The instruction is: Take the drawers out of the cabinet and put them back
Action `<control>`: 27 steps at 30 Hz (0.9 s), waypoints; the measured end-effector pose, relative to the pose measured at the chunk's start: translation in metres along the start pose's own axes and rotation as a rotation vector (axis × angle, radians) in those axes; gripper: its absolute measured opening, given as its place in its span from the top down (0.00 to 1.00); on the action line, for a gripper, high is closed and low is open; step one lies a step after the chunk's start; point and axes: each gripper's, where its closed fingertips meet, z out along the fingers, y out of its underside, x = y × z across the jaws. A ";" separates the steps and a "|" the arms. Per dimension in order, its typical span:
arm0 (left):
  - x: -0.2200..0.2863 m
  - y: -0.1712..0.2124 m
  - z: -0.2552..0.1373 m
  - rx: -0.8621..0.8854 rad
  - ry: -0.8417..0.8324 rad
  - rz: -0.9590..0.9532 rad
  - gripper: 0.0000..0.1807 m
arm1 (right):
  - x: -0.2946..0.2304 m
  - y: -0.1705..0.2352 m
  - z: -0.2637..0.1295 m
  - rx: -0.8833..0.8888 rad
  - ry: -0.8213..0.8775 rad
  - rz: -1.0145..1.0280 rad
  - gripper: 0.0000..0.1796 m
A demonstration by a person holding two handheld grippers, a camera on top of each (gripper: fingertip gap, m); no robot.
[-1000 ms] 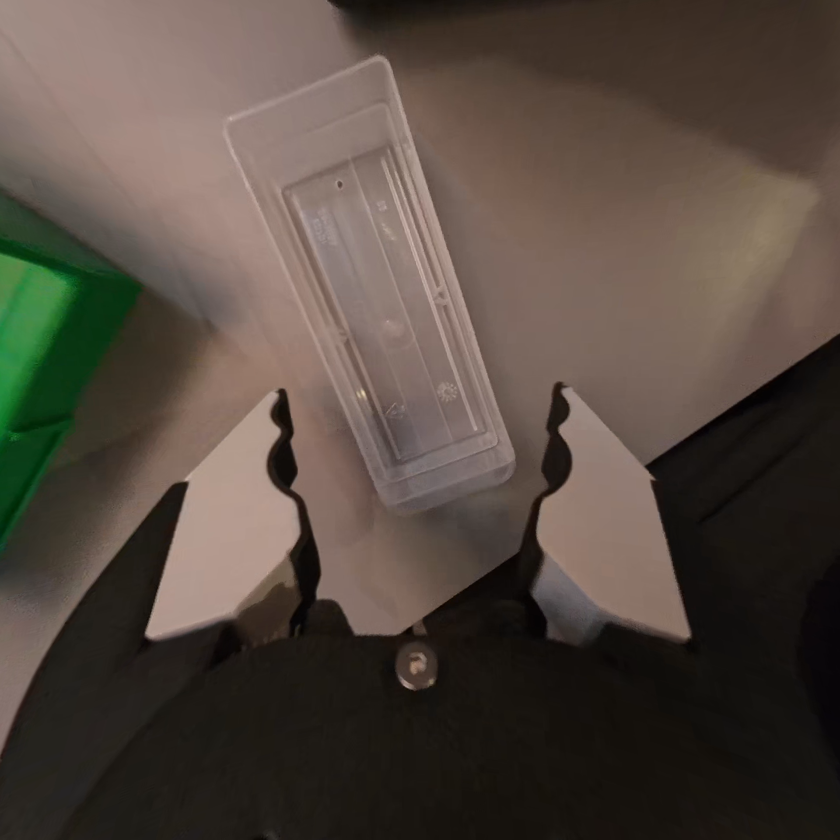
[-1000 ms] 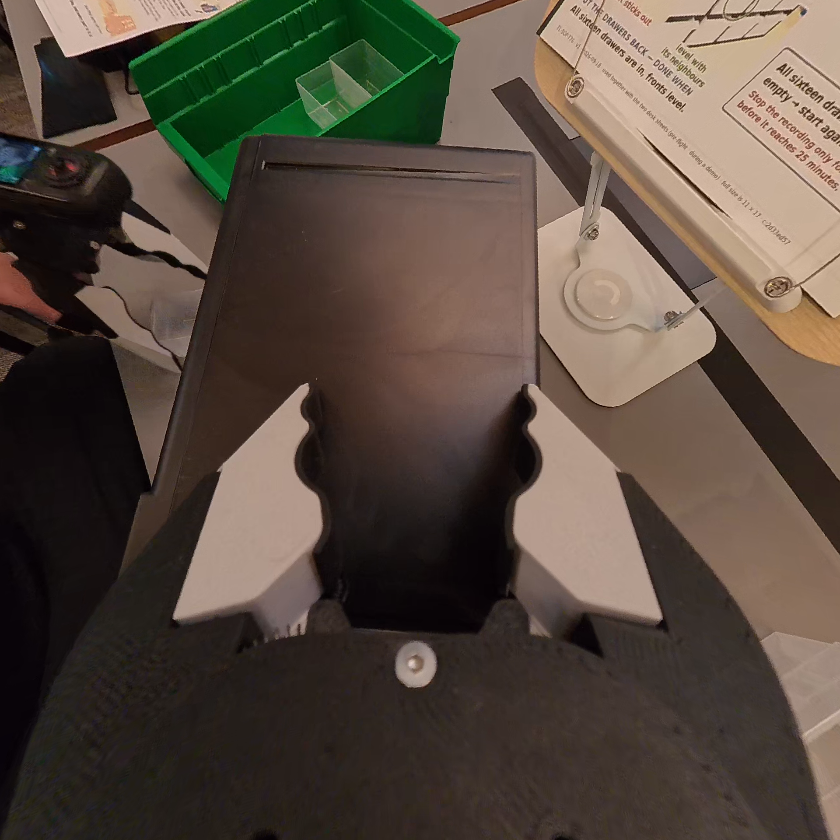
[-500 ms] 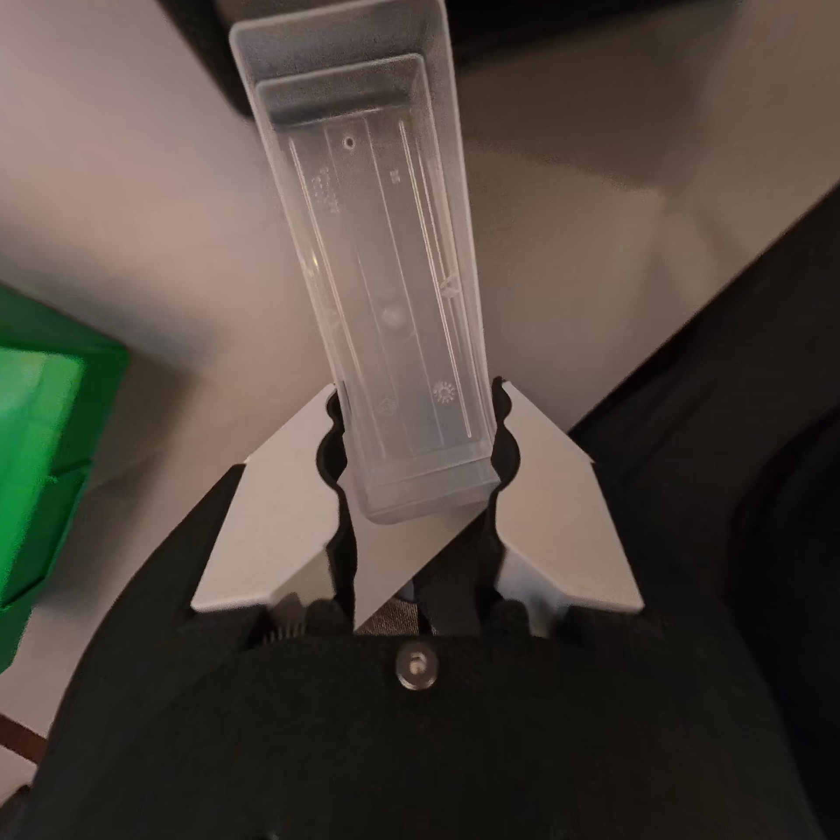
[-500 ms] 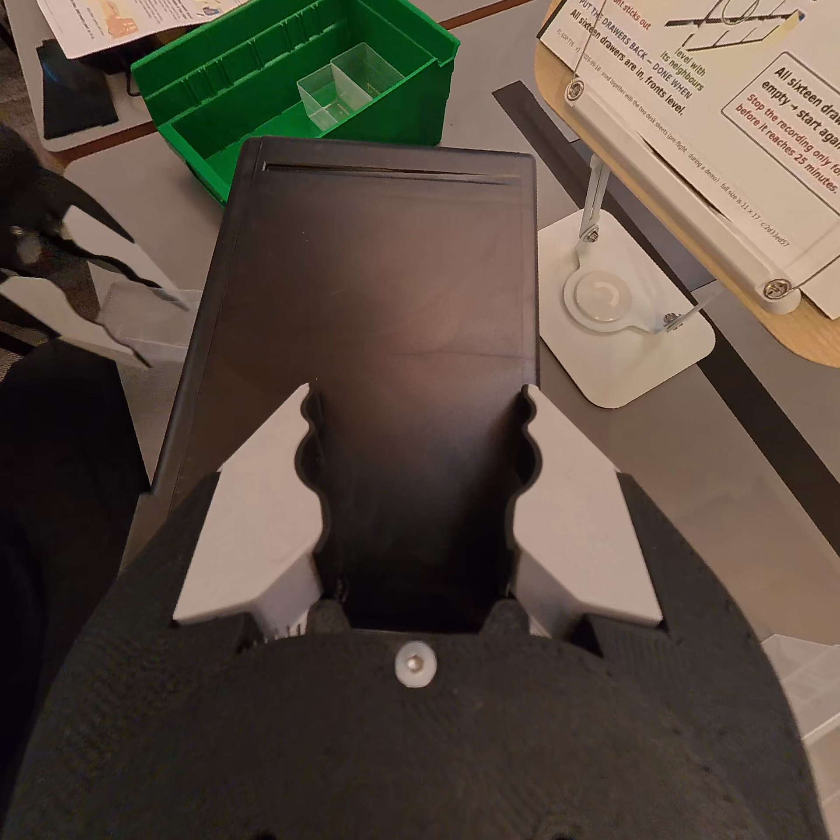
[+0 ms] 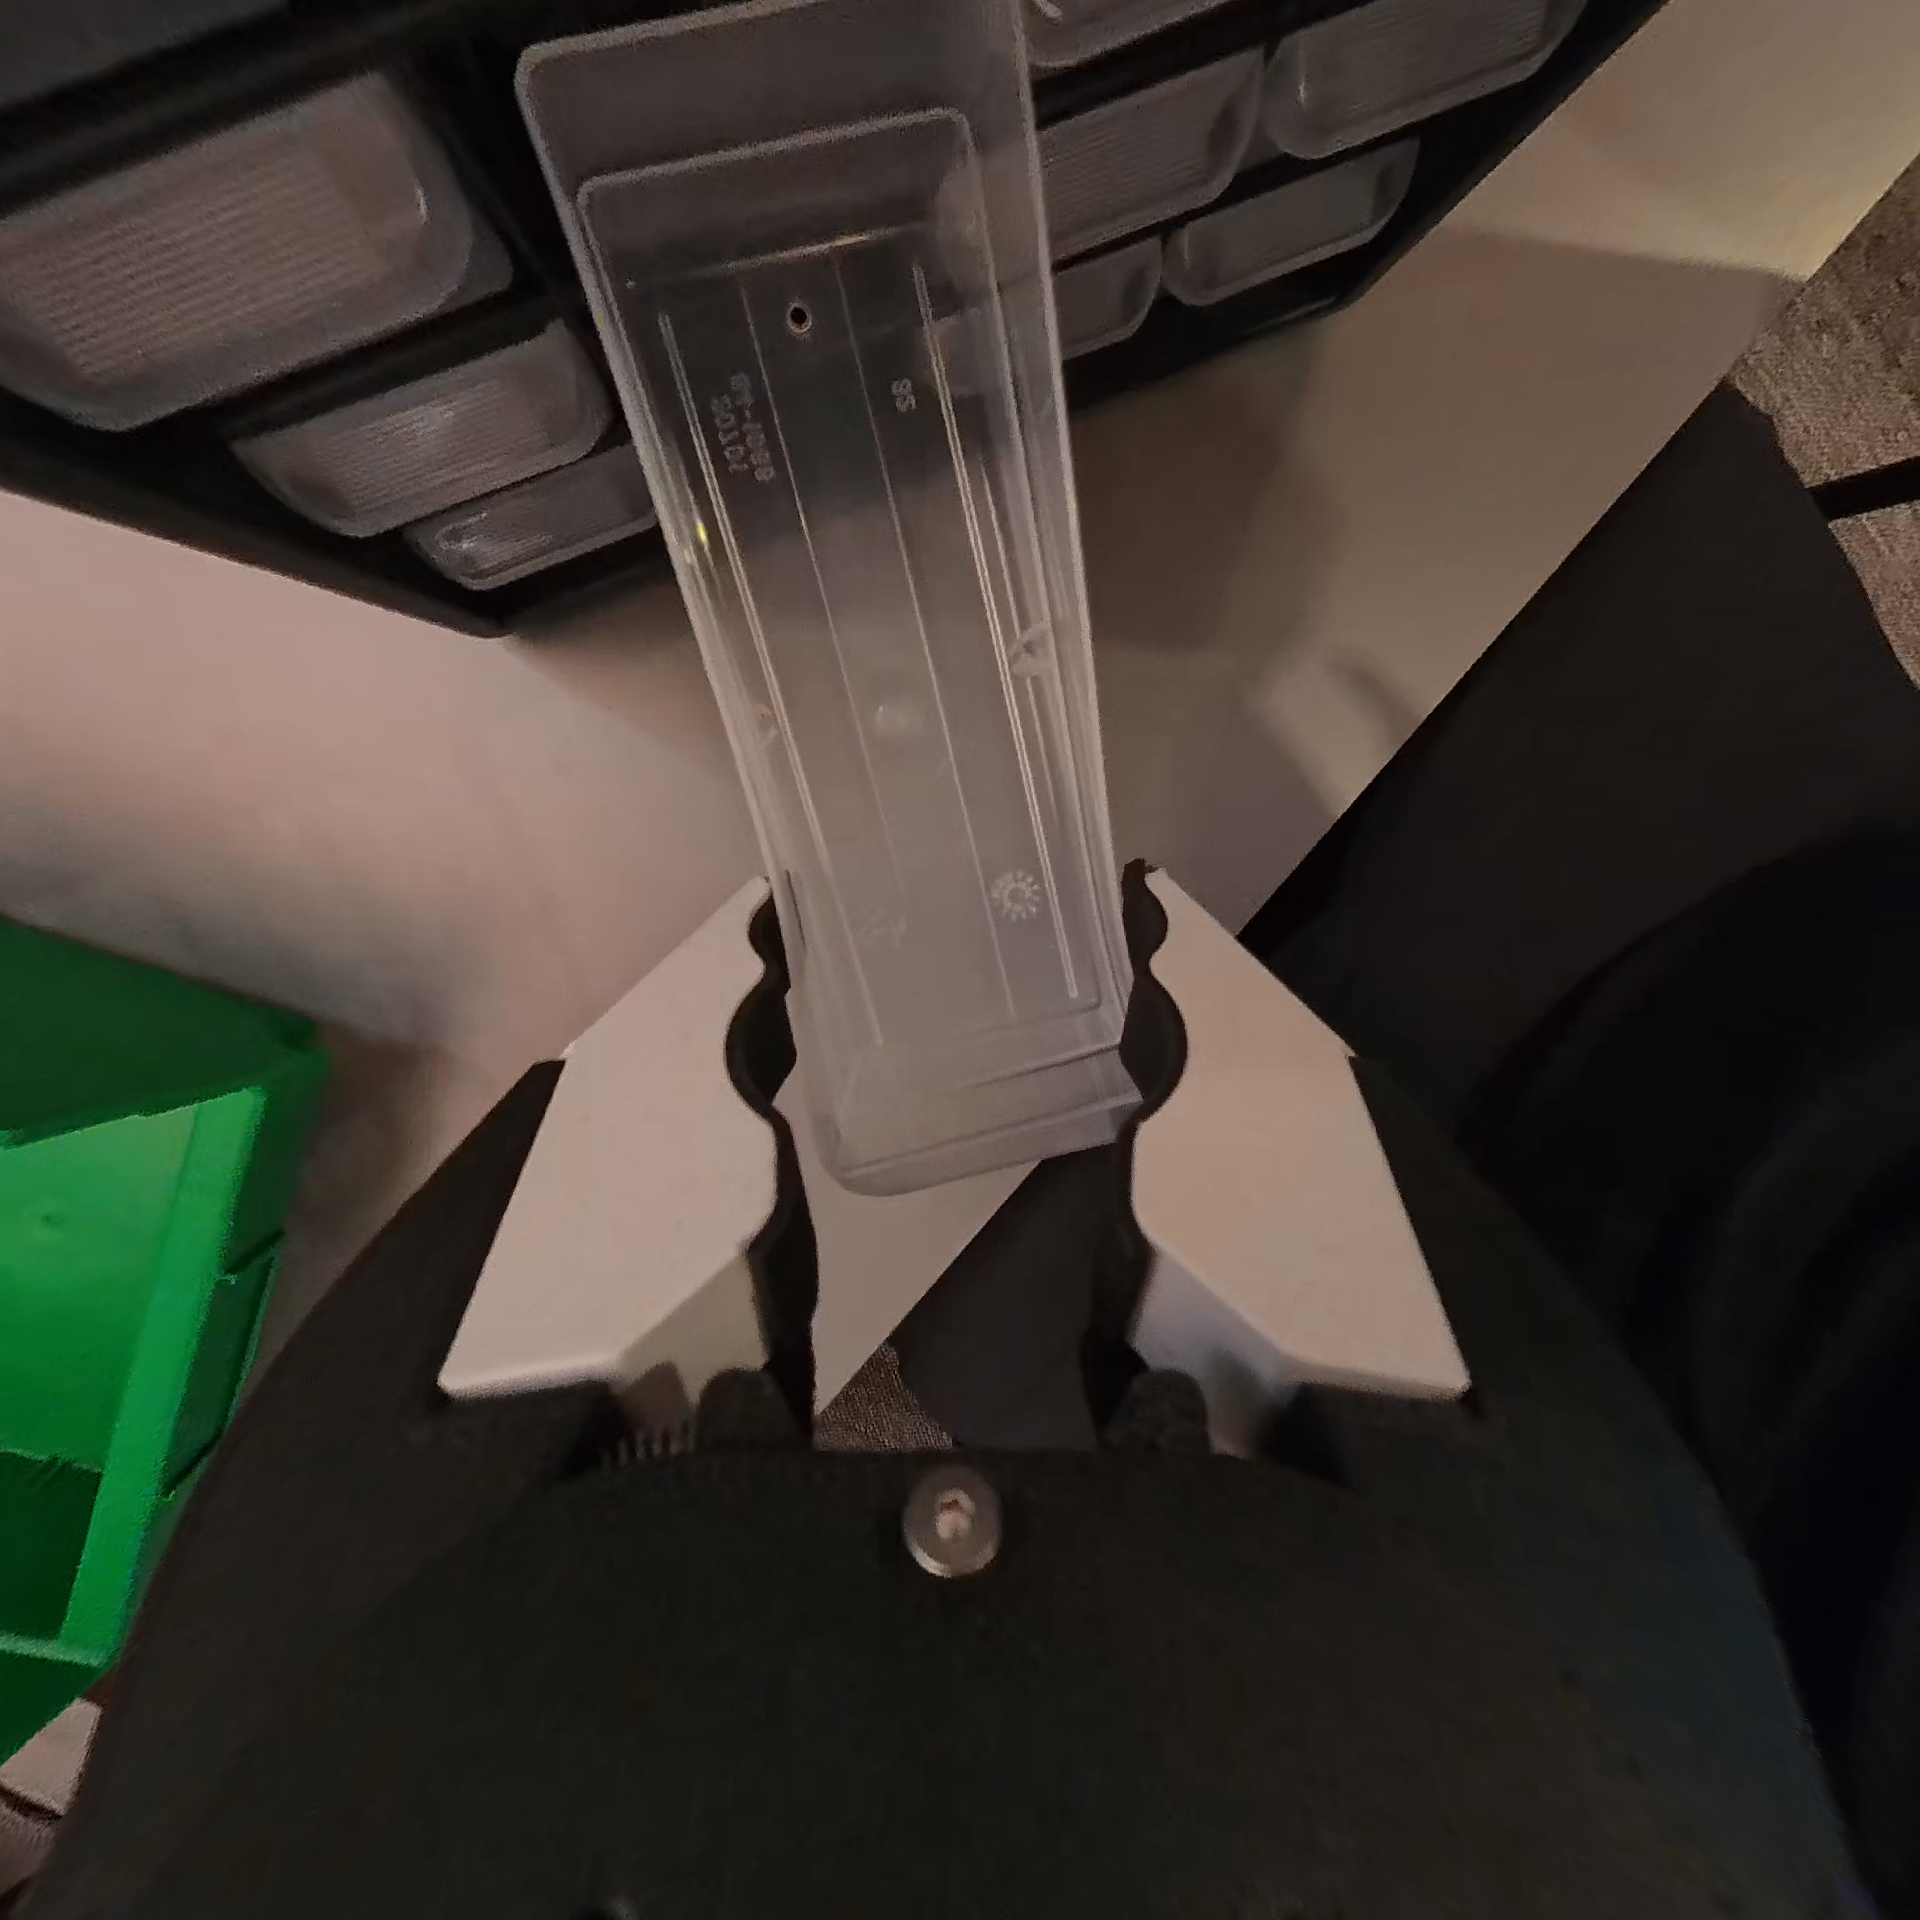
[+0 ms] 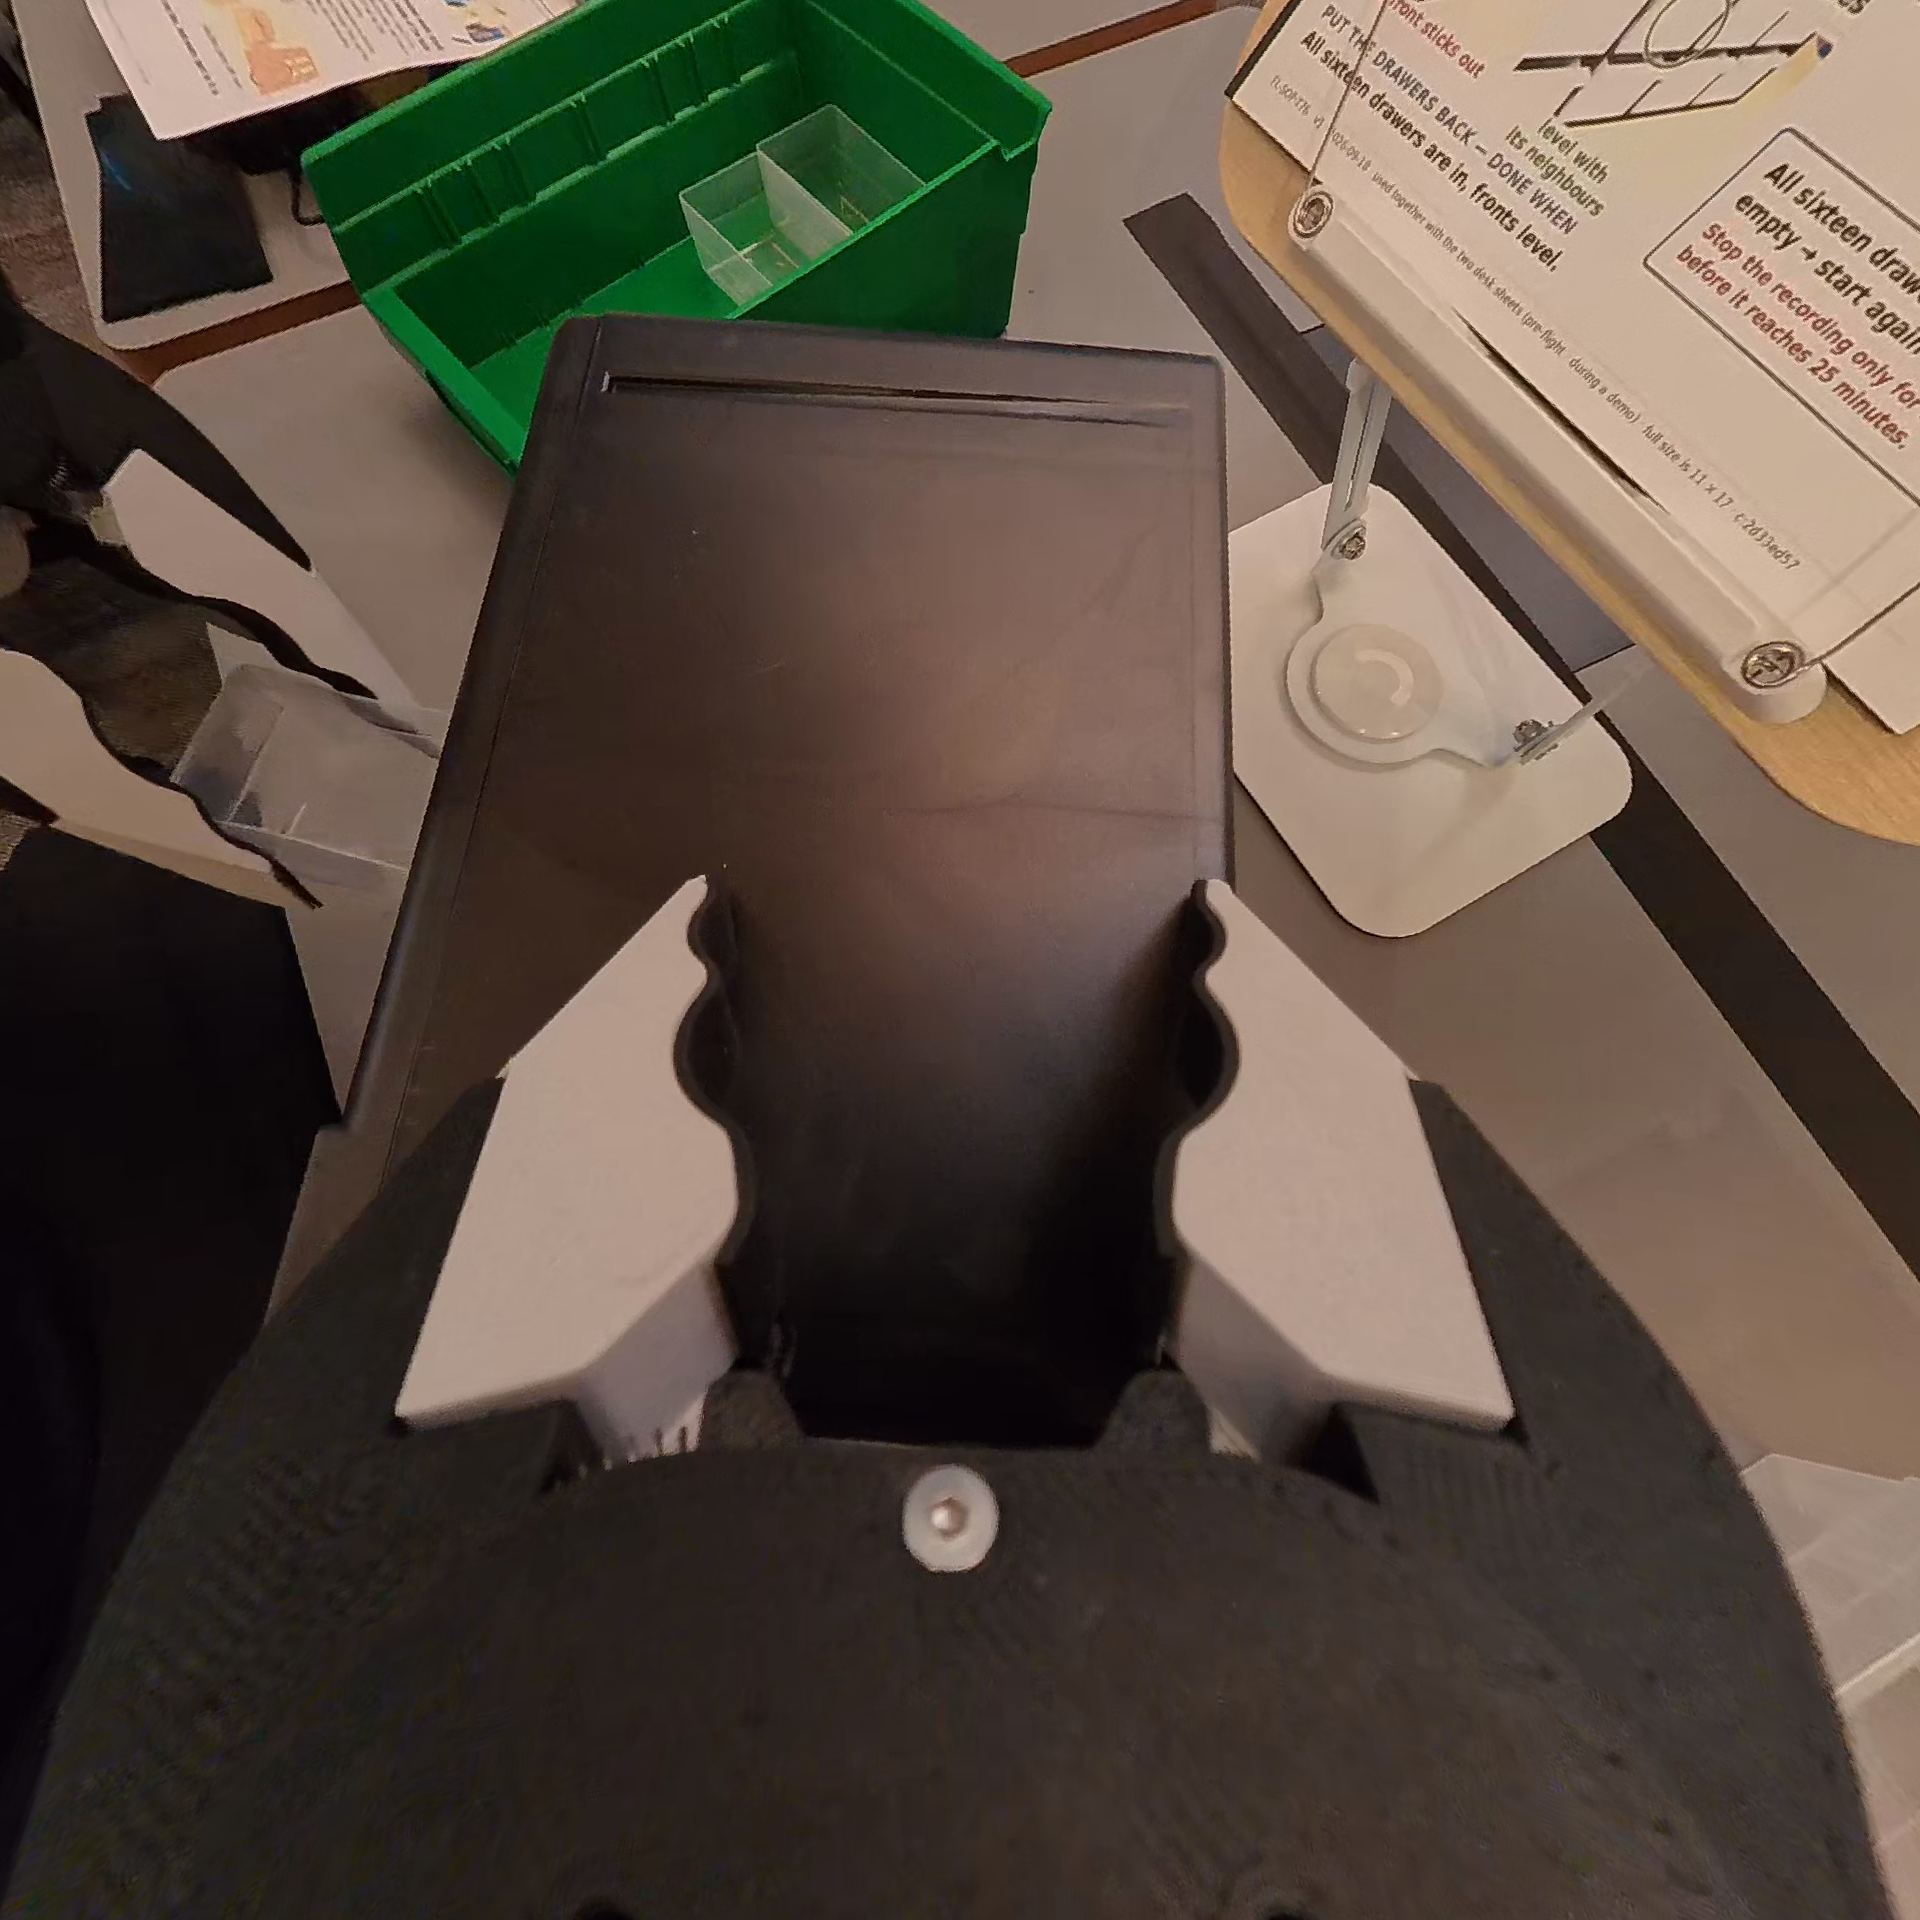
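My left gripper (image 5: 954,883) is shut on the near end of a clear plastic drawer (image 5: 883,623) and holds it above the table. The drawer's far end points at the front of the black cabinet (image 5: 343,551), where several clear drawers sit in their slots. In the right wrist view my right gripper (image 6: 956,883) is open, with its fingers over the near end of the cabinet's flat black top (image 6: 883,644). The left gripper (image 6: 208,727) with the drawer (image 6: 301,769) shows at the cabinet's left side.
A green bin (image 6: 935,281) holding two small clear boxes (image 6: 800,208) stands behind the cabinet; it also shows in the left wrist view (image 5: 135,1247). A white document stand (image 6: 1434,707) with a printed sheet stands to the right. More clear drawers (image 6: 1849,1558) lie at the lower right.
My left gripper closed on the clear drawer that lay on the table, lifted it and carried it up to the cabinet front. The right gripper has not moved.
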 end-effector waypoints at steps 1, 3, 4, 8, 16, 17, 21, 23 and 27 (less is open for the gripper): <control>-0.002 -0.001 0.000 0.000 -0.002 -0.007 0.66 | 0.000 0.000 0.000 0.001 0.000 -0.001 0.52; -0.003 -0.001 -0.001 -0.014 0.003 -0.013 0.66 | 0.000 0.000 0.000 0.003 0.000 -0.002 0.52; -0.004 -0.001 -0.002 -0.024 0.000 -0.017 0.66 | 0.000 0.000 0.000 0.005 -0.001 -0.003 0.52; -0.006 0.001 -0.002 -0.061 0.006 -0.025 0.66 | 0.000 0.000 0.000 0.008 -0.003 -0.006 0.52; -0.004 -0.003 -0.008 -0.084 0.080 -0.051 0.67 | 0.000 0.000 0.000 0.009 -0.004 -0.007 0.52; -0.005 -0.004 -0.010 -0.089 0.082 -0.052 0.67 | 0.000 0.000 0.000 0.009 -0.004 -0.007 0.52; -0.006 -0.015 -0.011 -0.060 0.077 -0.062 0.67 | 0.000 0.000 0.000 0.011 -0.004 -0.006 0.52; -0.006 -0.021 -0.007 -0.028 0.064 -0.075 0.66 | 0.000 0.000 0.000 0.014 -0.004 -0.006 0.52; -0.008 -0.035 0.007 0.072 0.016 -0.091 0.66 | 0.000 0.000 0.000 0.016 -0.003 -0.007 0.52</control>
